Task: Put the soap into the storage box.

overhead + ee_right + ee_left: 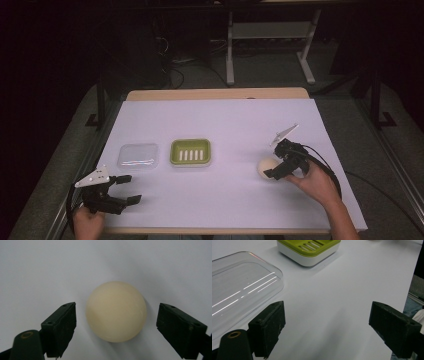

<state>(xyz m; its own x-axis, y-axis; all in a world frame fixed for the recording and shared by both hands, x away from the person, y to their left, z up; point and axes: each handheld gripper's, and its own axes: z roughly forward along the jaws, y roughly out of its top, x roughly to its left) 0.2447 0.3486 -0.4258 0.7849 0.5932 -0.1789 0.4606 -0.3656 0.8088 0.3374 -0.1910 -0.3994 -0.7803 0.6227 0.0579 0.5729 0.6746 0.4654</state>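
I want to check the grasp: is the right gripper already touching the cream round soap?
Apart. The right gripper view shows the right gripper open, with white table visible between each jaw and the soap.

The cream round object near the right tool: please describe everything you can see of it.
The cream round object is a smooth, matte, pale cream lump, maybe soap, with no marks or visible parts. It rests on the white table cover, right of the green dish. The right tool stands open around it, a jaw on each side, with gaps showing; nothing grips it.
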